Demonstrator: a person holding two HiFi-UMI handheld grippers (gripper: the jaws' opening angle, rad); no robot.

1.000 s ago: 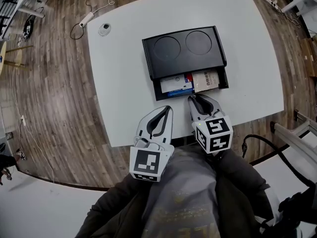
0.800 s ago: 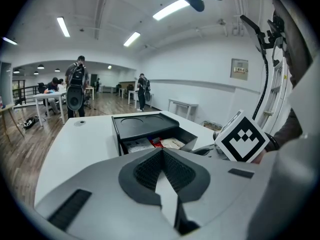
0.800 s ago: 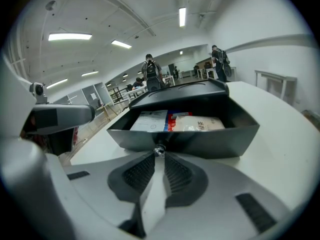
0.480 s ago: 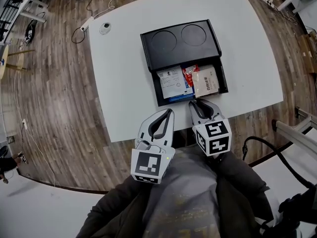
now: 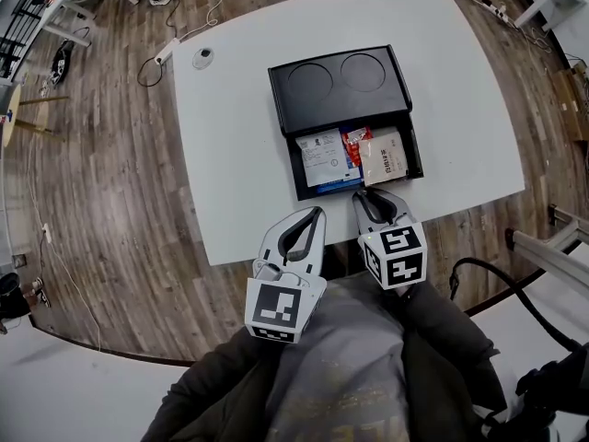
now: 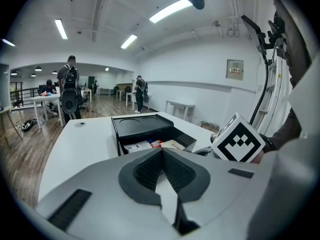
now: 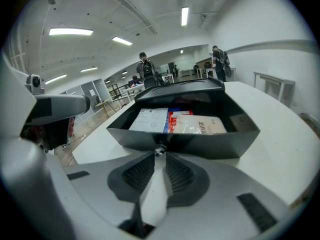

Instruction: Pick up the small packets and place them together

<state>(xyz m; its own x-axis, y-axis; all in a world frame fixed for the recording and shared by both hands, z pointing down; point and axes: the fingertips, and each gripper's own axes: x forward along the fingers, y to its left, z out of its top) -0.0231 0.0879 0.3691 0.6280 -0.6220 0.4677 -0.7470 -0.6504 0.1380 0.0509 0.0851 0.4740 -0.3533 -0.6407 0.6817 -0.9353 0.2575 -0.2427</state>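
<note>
A black box (image 5: 337,86) sits on the white table (image 5: 235,164), its drawer (image 5: 409,150) pulled out toward me. Inside lie a white packet (image 5: 321,157), a red packet (image 5: 353,142) and a beige packet (image 5: 384,156), over something blue (image 5: 336,182). My right gripper (image 5: 361,194) is shut on the small metal knob (image 7: 160,150) of the drawer's front wall (image 7: 210,145); the white packet (image 7: 148,119) and beige packet (image 7: 200,125) show just behind it. My left gripper (image 5: 317,212) hovers beside it, left of the drawer, shut and holding nothing. In its own view, the left gripper (image 6: 161,151) faces the box (image 6: 142,126).
A small round white object (image 5: 202,58) lies near the table's far left corner. A cable and power strip (image 5: 166,49) lie on the wooden floor beyond. The table's near edge runs just below my grippers. People (image 6: 70,91) stand far back in the room.
The drawer has slid farther out toward me with my right gripper on its knob, showing more of the packets. Over the last half second almost nothing moved.
</note>
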